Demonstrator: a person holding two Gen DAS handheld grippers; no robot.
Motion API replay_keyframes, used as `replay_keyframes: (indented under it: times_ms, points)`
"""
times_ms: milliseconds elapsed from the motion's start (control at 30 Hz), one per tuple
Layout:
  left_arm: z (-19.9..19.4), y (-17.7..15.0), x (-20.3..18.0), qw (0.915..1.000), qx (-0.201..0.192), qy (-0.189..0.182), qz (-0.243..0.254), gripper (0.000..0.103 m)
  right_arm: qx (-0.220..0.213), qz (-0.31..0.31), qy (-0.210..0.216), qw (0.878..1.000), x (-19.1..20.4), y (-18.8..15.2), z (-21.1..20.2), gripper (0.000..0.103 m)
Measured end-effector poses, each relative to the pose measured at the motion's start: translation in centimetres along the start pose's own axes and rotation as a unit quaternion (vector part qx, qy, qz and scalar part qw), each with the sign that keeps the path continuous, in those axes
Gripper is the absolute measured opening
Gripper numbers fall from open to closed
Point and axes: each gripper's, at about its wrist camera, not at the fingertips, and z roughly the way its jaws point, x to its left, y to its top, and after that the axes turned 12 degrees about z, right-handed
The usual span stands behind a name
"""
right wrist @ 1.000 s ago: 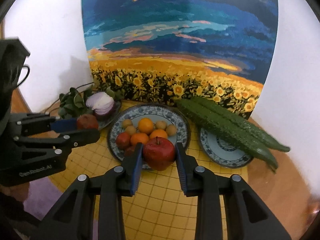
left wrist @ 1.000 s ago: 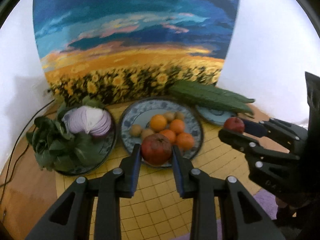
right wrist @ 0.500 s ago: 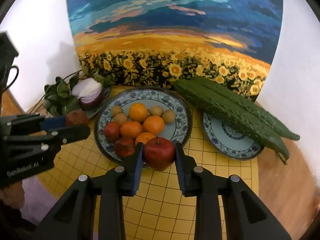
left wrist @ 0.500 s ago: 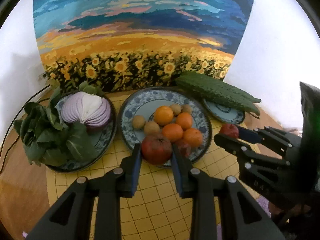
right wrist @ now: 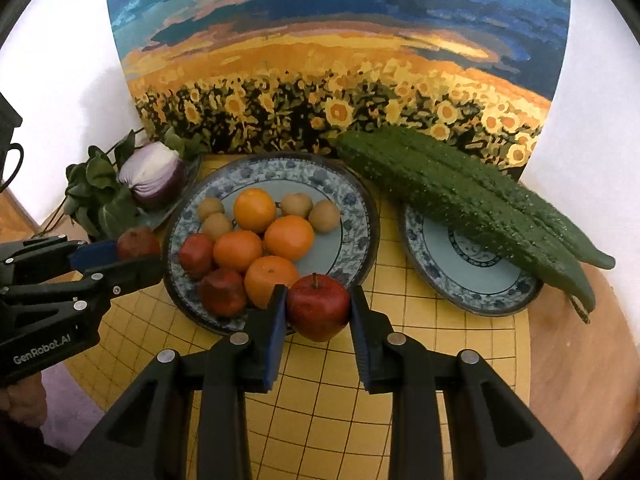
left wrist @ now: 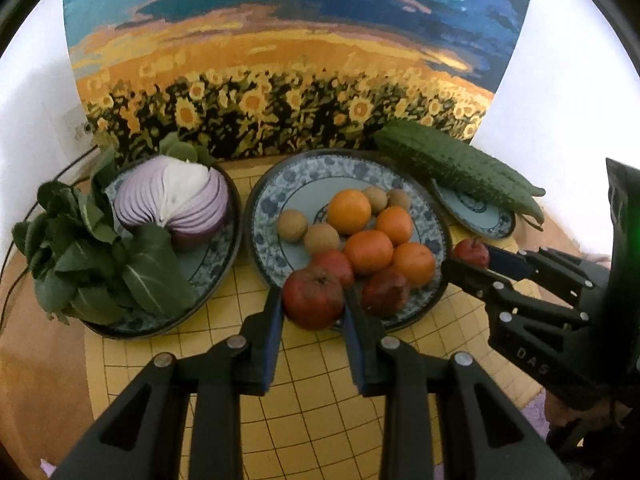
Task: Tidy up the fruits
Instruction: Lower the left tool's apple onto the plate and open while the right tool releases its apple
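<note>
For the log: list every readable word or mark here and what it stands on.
"GenRobot.AI": on the body of the left hand-held gripper, seen from the right wrist view.
"DAS", cut off by the frame: on the body of the right hand-held gripper, seen from the left wrist view.
No other text visible.

"GenRobot.AI" is printed in white on the left gripper (right wrist: 138,254). On the right gripper (left wrist: 470,260), only "DAS" can be read.

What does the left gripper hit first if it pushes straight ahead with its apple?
Probably the near rim of the fruit plate, then the red fruit piled just behind the held apple. The left gripper is shut on it; depth is uncertain.
</note>
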Motion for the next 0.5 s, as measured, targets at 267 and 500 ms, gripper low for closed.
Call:
replay_keyframes:
  times_ms: [267,500]
  points:
    - [1.1,0.0,0.2,0.9999,0.011,-0.011,0.000,0.029,0.003,0.000,-0.006,1.000,-0.3,0.5,0.8,0.029]
    - [1.5,0.3,-0.3,0.9997,0.004,-0.007,0.024,0.028,0.007,0.014,-0.011,1.000,-1.0,1.3,1.4,0.029]
